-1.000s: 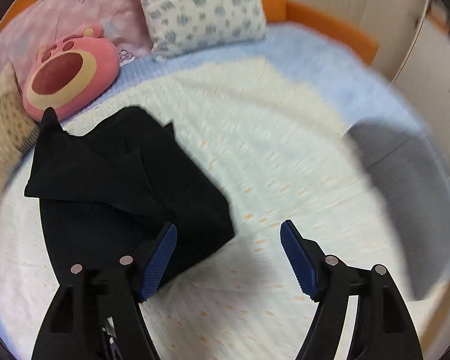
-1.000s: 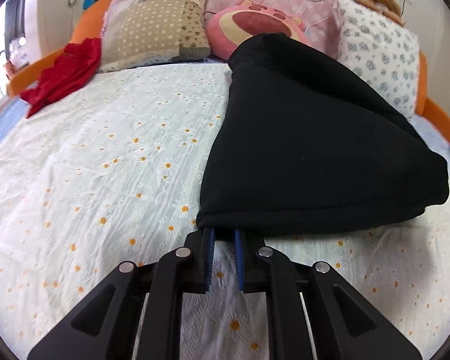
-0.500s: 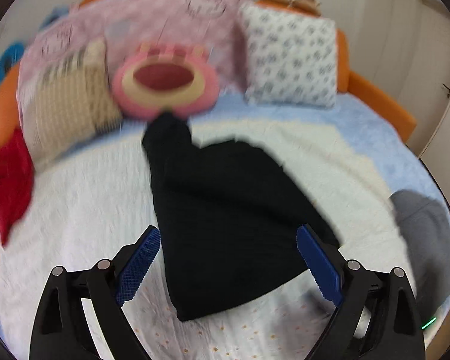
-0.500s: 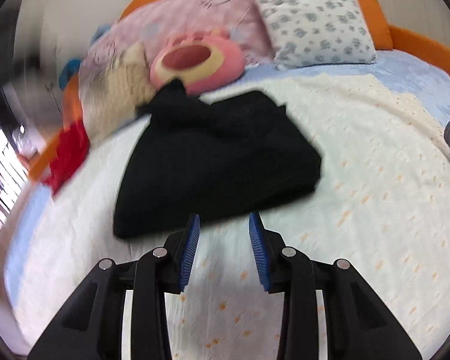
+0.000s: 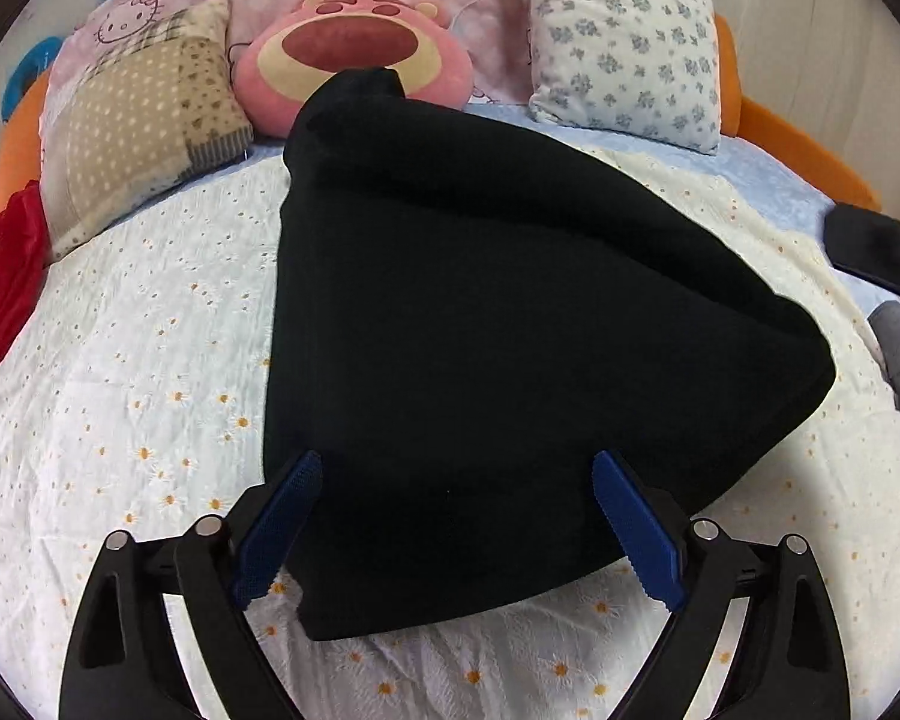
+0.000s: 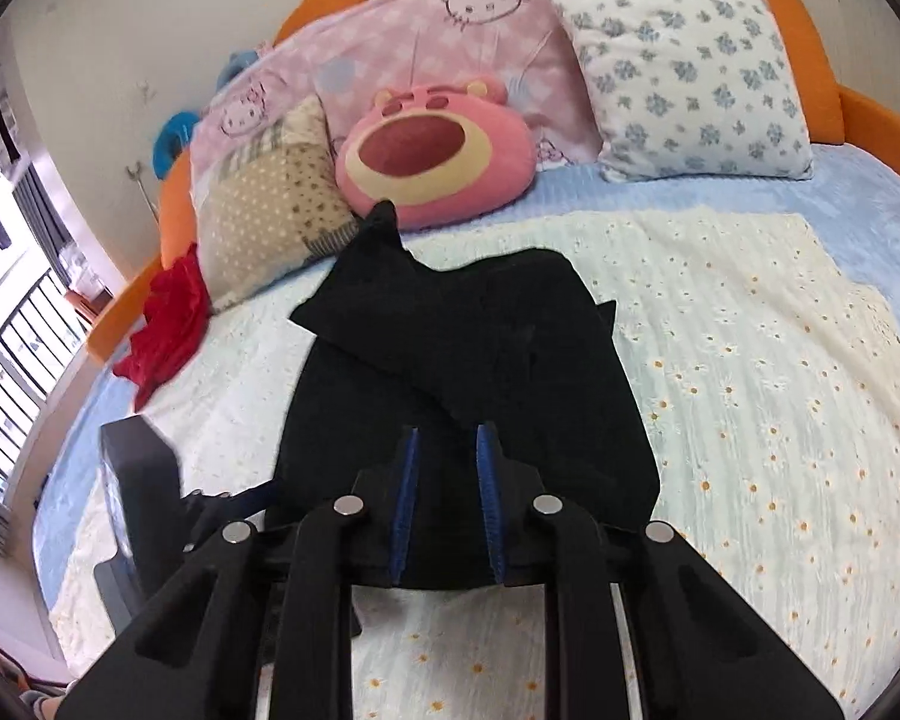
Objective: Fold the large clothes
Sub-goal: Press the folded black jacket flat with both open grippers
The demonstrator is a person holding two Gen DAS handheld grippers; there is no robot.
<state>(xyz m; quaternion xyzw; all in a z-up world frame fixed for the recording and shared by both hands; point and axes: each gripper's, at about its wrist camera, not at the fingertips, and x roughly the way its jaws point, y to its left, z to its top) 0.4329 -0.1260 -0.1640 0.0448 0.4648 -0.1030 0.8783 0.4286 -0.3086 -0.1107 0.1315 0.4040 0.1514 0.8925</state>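
1. Your left gripper (image 5: 456, 516) has its jaws spread wide over the near end of the black garment (image 5: 510, 324); blue pads sit either side of the cloth, not pressing it.
2. Your right gripper (image 6: 447, 498) has a narrow gap between its jaws, which have just been closing. The garment lies below and behind them; can't tell if the pads pinch any cloth.
3. Garment is folded and lies flat on the daisy sheet (image 5: 120, 390), mid-bed (image 6: 840, 192), its far corner reaching the pink bear cushion (image 6: 432, 150).
4. Red cloth (image 6: 168, 318) is at the bed's left edge, apart from the garment. Floral pillow (image 5: 624, 42) is at the head, on the right.
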